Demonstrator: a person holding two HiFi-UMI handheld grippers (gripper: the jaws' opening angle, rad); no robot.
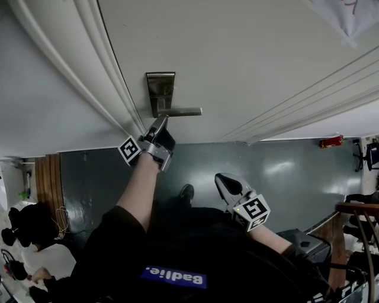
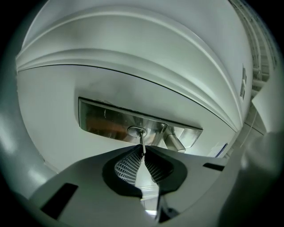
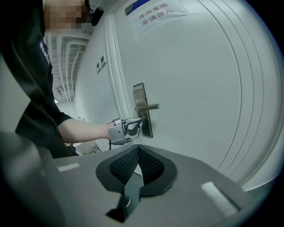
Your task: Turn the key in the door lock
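Left gripper [image 2: 143, 154]: its jaws are pinching together on the key [image 2: 142, 142], with ridged black pads pressing the thin metal blade from both sides.
Key: it is sticking out of the lock [image 2: 136, 131] straight ahead of the jaw tips, its far end sitting in the round keyhole.
Plate [image 2: 102, 119]: brushed steel and rectangular, it is carrying the lock and the lever handle [image 2: 175, 142] beside it.
Door [image 1: 249, 53]: white and smooth with moulded lines; a paper sign [image 3: 153, 11] is hanging high on it.
Right gripper [image 3: 138, 149]: its jaws are resting together, holding nothing, well back from the door.
Floor [image 1: 284, 171]: dark grey and glossy, it is reflecting light.
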